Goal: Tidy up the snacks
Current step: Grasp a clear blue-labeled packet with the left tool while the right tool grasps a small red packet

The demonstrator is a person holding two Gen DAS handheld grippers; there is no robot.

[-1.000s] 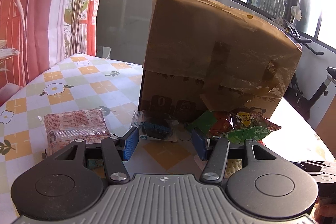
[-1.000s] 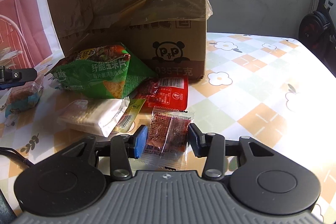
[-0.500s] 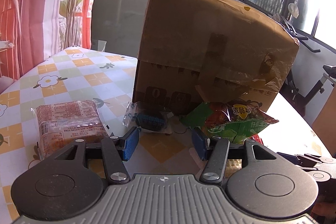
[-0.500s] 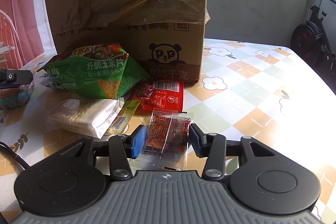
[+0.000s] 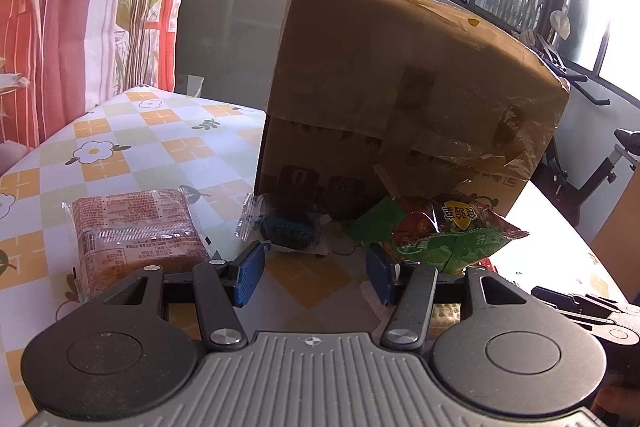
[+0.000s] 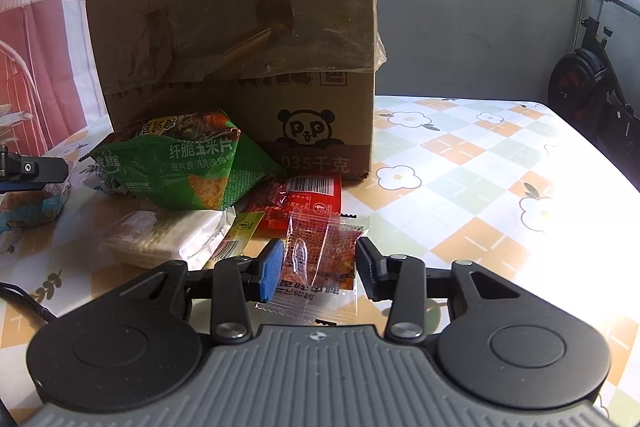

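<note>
Right gripper (image 6: pixel 320 267) is closing its jaws around a small clear sachet (image 6: pixel 322 259) of reddish-brown snack lying flat on the checked tablecloth (image 6: pixel 472 187); the sachet is sitting between the two pads, and the gap on either side is looking narrower than a second ago, though the pads are not yet visibly pressing on the wrapper. Judgement: the pinch is under way, and the first pick of the sorting is about to start. Left gripper (image 5: pixel 314 269) is hovering half open over bare cloth, grasping nothing, its opening unchanged over the last second. Just beyond the sachet a red packet (image 6: pixel 304 199), a thin yellow-green strip (image 6: pixel 240 231) and a white-wrapped block (image 6: pixel 168 237) are lying close together, partly under a green crisp bag (image 6: pixel 180 167). Further left, in the left wrist view, a blue-printed clear wrapper (image 5: pixel 286 225) and a pink cake pack (image 5: pixel 136 231) are resting apart from that pile. Behind everything a cardboard box (image 6: pixel 240 59) is standing with its flap hanging down the front; whether it is the intended container cannot be told.
</note>
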